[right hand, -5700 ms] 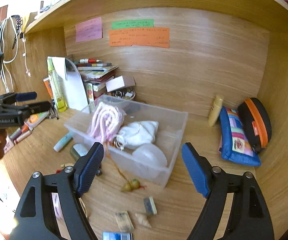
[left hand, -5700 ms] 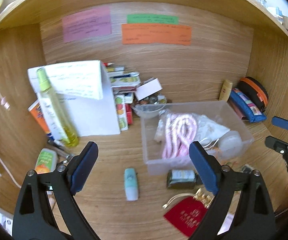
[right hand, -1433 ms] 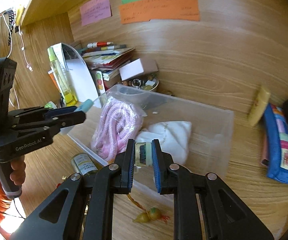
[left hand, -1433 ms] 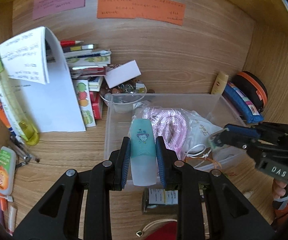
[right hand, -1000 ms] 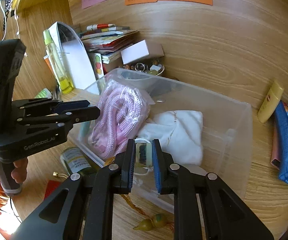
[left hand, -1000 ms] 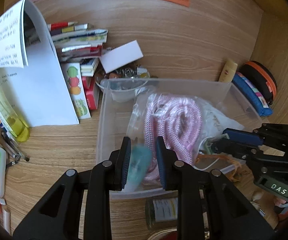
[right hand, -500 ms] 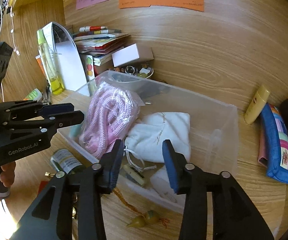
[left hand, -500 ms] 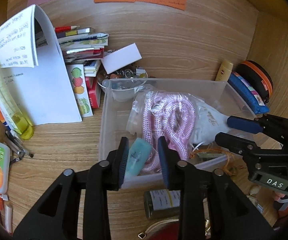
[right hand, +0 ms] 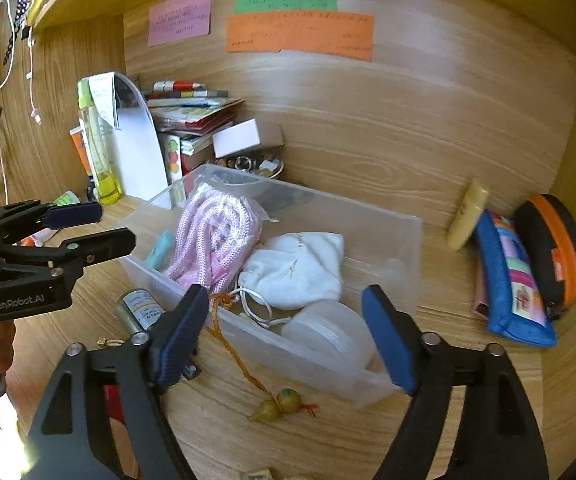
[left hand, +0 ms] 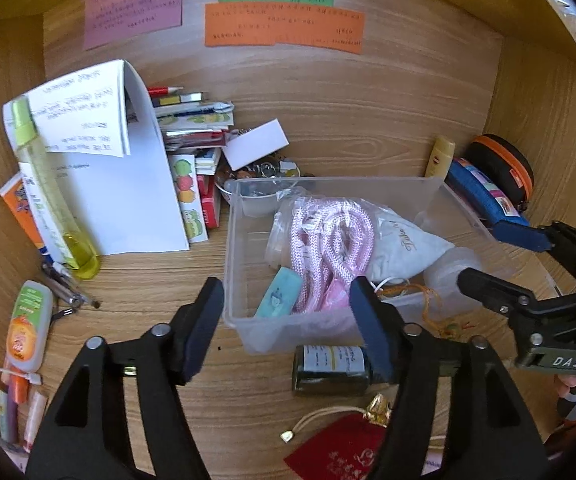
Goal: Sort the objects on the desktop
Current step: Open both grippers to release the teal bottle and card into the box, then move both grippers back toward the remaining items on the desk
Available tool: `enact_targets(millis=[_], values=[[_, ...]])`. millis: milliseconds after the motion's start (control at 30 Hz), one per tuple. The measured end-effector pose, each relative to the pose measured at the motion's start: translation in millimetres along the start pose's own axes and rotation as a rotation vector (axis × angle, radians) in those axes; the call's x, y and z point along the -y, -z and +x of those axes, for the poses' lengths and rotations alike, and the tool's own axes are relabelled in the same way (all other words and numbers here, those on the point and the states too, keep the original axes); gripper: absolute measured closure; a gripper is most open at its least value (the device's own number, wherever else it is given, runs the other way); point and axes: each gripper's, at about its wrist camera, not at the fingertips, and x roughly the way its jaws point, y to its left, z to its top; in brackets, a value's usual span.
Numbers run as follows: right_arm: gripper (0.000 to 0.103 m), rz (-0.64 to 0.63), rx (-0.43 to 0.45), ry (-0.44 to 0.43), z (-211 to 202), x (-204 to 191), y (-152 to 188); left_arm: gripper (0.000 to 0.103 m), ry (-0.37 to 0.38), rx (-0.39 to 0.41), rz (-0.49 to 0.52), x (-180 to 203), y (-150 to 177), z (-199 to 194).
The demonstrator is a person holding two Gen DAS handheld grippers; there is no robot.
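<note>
A clear plastic bin (left hand: 328,179) (right hand: 368,204) holds a bagged pink rope (left hand: 332,240) (right hand: 215,232), a white pouch (left hand: 408,248) (right hand: 296,268) and a teal tube (left hand: 279,298) (right hand: 159,250). The tube lies loose at the bin's near left corner. My left gripper (left hand: 286,300) (right hand: 87,228) hangs above that corner. Its jaws are opening and the pads touch nothing. My right gripper (right hand: 285,304) (left hand: 504,256) is over the bin's front wall, jaws also opening, with nothing gripped. An orange cord with gourd beads (right hand: 279,404) trails over the bin's front wall onto the desk.
A dark green bottle (left hand: 330,364) and a red pouch (left hand: 340,452) lie in front of the bin. At left are a yellow spray bottle (left hand: 47,200), a folded paper, stacked books and an orange-green tube (left hand: 27,328). At right are a yellow tube (left hand: 440,156), a blue pencil case (right hand: 508,280) and a black-orange case (right hand: 548,248).
Both grippers went from shut to open and drew back and up from the bin. The left let go of the teal tube, the right of a small item; both now lie in the bin.
</note>
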Motion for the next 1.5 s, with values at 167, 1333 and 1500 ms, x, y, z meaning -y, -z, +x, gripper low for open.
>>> enact_targets(millis=[167,1333,1500], values=[[0.021,0.03,-0.007,-0.008,-13,3,7,0.034,-0.02,0.007,0.004,0,7,-13],[0.015,0.241,-0.102,0.076,-74,42,130,0.006,-0.006,-0.04,0.004,27,94,-73],[0.015,0.244,-0.139,0.061,-74,38,148,0.006,0.047,-0.059,0.016,47,103,-73]])
